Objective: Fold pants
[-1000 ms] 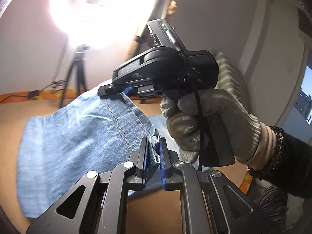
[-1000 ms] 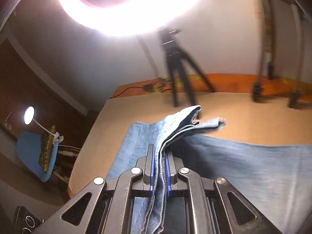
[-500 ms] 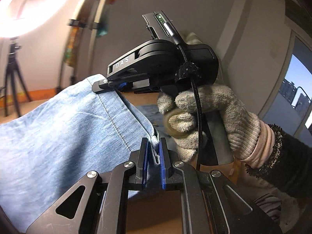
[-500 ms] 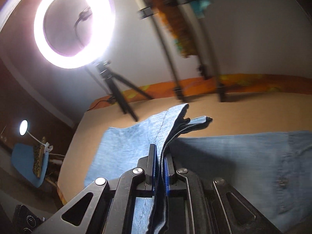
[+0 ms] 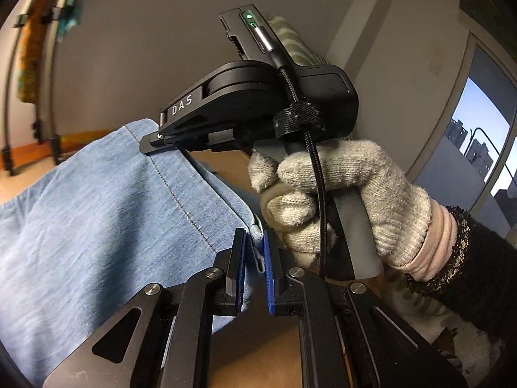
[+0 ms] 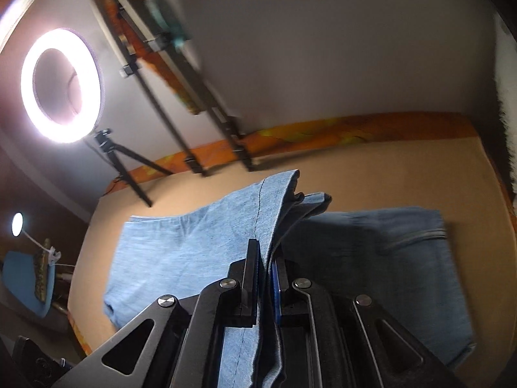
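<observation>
Left gripper (image 5: pixel 253 252) clamped on jeans (image 5: pixel 97 226) hem, right gripper (image 6: pixel 265 271) pinching apparently several denim layers

Grey wall (image 6: pixel 323 48), ring light (image 6: pixel 61 85) — window (image 5: pixel 478 148)

Right wrist view: a ring light (image 6: pixel 61 85) at upper left is the main source and is blown out to white, with a soft halo on the wall around it. A small lamp (image 6: pixel 17 224) glows at the far left edge, also clipped. The stands (image 6: pixel 181 97) beside the ring light are smeared by motion blur. The pants (image 6: pixel 194 245) are bright on the lit side and dark in their own shadow on the right.

Left wrist view: dimmer, evenly lit; daylight enters through a window (image 5: pixel 481 148) at right. The glove (image 5: pixel 349 200) is sharp.

Both views bend straight lines at the edges and darken in the corners.
</observation>
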Available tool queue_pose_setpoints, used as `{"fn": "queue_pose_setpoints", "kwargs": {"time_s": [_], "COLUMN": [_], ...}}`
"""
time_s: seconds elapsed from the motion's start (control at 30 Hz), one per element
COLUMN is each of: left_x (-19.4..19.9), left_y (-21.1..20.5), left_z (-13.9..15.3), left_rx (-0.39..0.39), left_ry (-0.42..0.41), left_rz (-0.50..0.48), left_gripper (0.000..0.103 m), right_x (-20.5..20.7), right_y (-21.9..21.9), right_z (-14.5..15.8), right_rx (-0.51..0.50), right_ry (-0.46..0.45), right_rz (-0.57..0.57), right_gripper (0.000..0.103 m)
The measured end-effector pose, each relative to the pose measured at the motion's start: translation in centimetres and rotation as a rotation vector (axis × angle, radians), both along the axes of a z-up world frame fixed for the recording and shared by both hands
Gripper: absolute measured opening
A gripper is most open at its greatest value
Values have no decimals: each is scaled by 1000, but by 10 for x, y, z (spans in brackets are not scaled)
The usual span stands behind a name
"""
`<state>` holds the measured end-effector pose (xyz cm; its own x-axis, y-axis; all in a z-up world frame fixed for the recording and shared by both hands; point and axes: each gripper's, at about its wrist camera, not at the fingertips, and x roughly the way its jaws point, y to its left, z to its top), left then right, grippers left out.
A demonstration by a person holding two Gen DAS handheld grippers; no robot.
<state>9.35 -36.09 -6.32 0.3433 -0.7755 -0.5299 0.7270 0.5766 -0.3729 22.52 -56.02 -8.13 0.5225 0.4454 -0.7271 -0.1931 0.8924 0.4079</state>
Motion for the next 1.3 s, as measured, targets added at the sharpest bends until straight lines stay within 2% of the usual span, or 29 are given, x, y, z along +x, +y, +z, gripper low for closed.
{"fn": "queue_pose_setpoints", "kwargs": {"time_s": [0.17,0.3,0.53,0.7,0.73,0.8,0.83,0.93,1.03,1.17,1.3], "left_x": [10,19,17,8,10,9,5,-8,-16,-30,-49], "left_y": [-24,-24,-27,-37,-38,-37,-38,-31,-8,38,88], "left_z": [-16,-29,-35,-33,-32,-24,-20,-5,16,38,50], "left_rx": [21,32,47,87,91,92,97,111,109,144,176], "left_ry": [28,42,54,71,80,91,78,49,29,-4,-15], "left_rz": [-16,-12,-7,-21,-20,-32,-34,-47,-15,55,163], "left_gripper": [9,9,8,8,8,8,13,18,19,24,24], "right_x": [9,18,23,23,22,21,20,12,10,21,37], "right_y": [-32,-43,-57,-58,-59,-65,-72,-97,-111,-111,-99], "right_z": [-20,-36,-48,-63,-65,-65,-62,-43,-31,-39,-54], "right_rx": [2,-4,-3,-11,-19,-29,-10,70,102,125,124], "right_ry": [28,46,57,95,97,103,103,56,38,61,63], "right_rz": [-32,-32,-38,-62,-68,-99,-123,-178,-184,-156,-108], "right_gripper": [4,4,4,5,11,31,31,38,42,52,56]}}
